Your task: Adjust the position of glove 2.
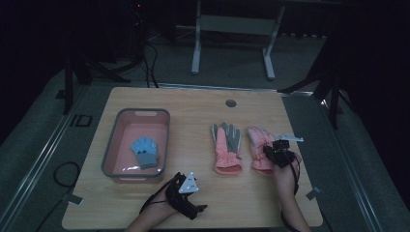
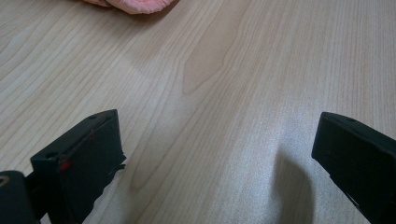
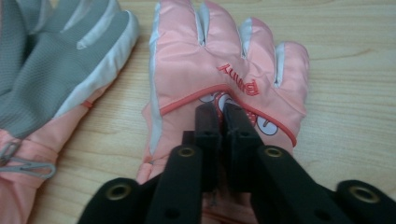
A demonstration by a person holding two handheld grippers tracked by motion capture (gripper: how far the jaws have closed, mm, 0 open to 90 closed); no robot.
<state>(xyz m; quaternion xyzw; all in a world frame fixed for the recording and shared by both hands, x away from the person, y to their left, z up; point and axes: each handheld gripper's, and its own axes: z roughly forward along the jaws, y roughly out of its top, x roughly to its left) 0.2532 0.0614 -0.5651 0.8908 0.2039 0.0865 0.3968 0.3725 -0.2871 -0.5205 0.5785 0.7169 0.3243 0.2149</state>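
Observation:
Two pink winter gloves lie side by side on the wooden table (image 1: 193,104). The left one (image 1: 227,145) (image 3: 46,70) shows its grey palm. The right one (image 1: 258,140) (image 3: 224,51) lies back up with red lettering. My right gripper (image 1: 275,152) (image 3: 222,116) sits on the back of that right glove near the cuff, its jaws pressed together on the fabric. My left gripper (image 1: 191,198) (image 2: 215,154) is low over bare wood near the front edge, jaws wide apart with nothing between them. A pink glove cuff (image 2: 130,4) shows at the top of the left gripper view.
A pink basin with a grey rim (image 1: 110,145) stands at the table's left and holds a small blue knitted glove (image 1: 145,151). A round cable hole (image 1: 230,103) is near the far edge. Frame legs and cables stand on the floor beyond.

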